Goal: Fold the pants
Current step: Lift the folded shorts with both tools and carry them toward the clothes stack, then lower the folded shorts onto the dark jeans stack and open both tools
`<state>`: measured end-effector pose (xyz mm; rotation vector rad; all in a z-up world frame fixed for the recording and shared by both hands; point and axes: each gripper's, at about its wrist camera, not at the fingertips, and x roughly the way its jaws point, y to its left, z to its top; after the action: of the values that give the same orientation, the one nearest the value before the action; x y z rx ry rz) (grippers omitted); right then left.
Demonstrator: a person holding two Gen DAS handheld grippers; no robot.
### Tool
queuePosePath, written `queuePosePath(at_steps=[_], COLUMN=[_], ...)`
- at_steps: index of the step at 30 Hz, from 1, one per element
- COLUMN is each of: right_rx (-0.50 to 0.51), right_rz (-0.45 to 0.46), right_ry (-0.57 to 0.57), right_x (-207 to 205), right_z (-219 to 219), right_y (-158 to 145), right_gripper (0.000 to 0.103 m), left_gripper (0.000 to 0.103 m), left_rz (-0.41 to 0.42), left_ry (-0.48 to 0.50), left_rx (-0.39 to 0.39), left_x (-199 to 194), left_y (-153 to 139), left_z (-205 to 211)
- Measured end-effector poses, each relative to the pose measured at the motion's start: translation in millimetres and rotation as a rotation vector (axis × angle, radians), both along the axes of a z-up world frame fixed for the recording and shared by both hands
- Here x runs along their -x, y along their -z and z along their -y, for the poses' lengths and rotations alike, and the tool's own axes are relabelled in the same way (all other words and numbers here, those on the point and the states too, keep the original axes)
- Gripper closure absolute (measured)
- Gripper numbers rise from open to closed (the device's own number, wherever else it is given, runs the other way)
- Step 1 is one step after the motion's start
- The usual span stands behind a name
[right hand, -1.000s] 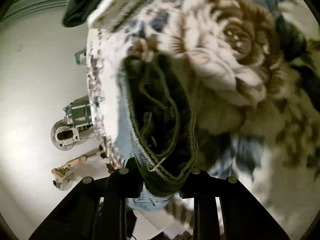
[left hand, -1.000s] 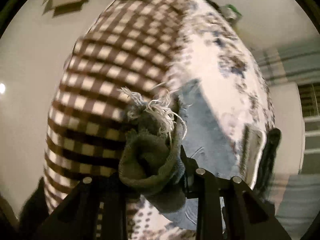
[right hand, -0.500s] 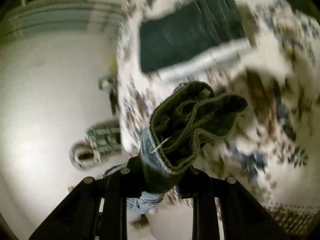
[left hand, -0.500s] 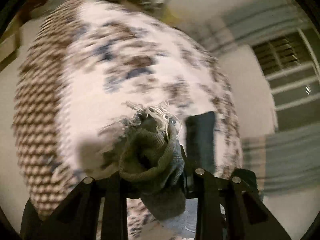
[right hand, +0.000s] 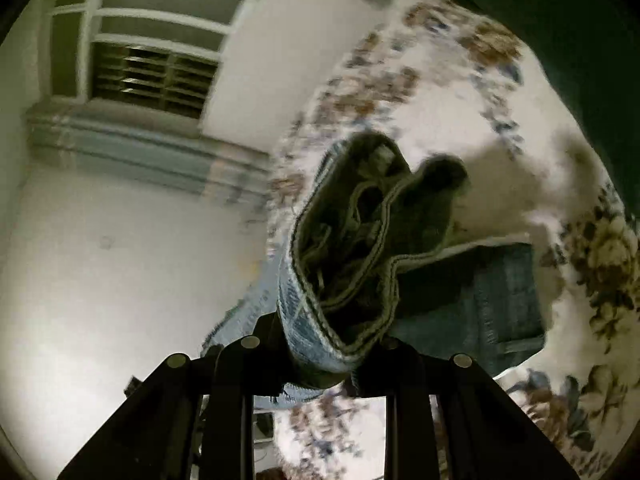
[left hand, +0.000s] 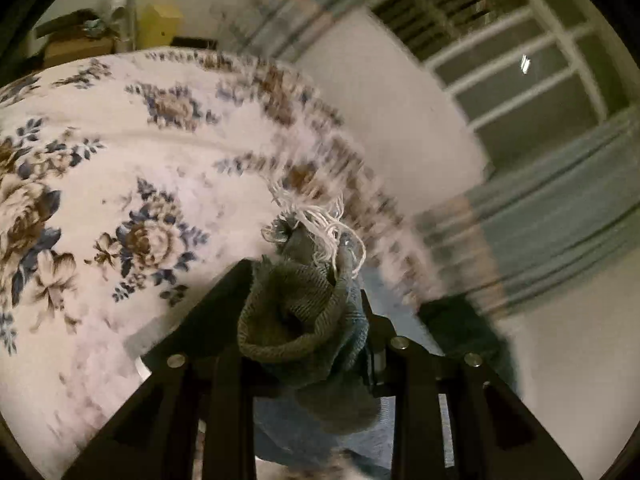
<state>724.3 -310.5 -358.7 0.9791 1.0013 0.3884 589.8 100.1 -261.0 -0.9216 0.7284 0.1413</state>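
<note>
The pants are blue jeans. My left gripper (left hand: 308, 344) is shut on a bunched, frayed leg hem (left hand: 304, 312) with white loose threads, held above the floral bedspread (left hand: 100, 200). My right gripper (right hand: 320, 352) is shut on a folded wad of the jeans' seamed edge (right hand: 360, 248). More denim (right hand: 500, 300) hangs to the right of it, down toward the bedspread (right hand: 520, 140). Both pairs of fingertips are hidden by the cloth.
A bed with the flowered cover fills the left wrist view's left half. Behind it stand boxes and a bottle (left hand: 120, 12). A white wall, a barred window (left hand: 520, 52) and a striped curtain (left hand: 560, 220) lie beyond. A dark green cloth (right hand: 580, 20) lies at the right wrist view's upper right.
Both grippers have swung with the jeans still held, from over the checked blanket to the bed's edge. The views now face the wall and window.
</note>
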Motion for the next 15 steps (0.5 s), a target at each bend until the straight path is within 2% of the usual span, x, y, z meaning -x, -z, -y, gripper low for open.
queuePosePath(at_steps=[4,6,9,14,15], right_rx=[0.069,0.084,0.060,0.088,0.109], right_rz=[-0.159,-0.198,-0.215,-0.223,-0.232], right_ry=[0.007,0.013,0.027,0.014,0.008], right_x=[8,17,30,46,45], right_z=[0,-1,4,5,4], right_y=[99,129,153,149,152], right_gripper=[0.079,0.078,0.078,0.075,0.071], left_gripper=[0.078,0.078,0.078,0.074,0.074], left_rz=[-0.195,-0.247,-0.242,-0.259,-0.276], left_ry=[0.082,0.103,0.126,0.160,0.170], left_rx=[-0.053,-0.058,-0.092,-0.085,-0.085], left_x=[-15,-8,4,19,20], left_y=[102,132,143,135,135], left_z=[7,10,14,18,17])
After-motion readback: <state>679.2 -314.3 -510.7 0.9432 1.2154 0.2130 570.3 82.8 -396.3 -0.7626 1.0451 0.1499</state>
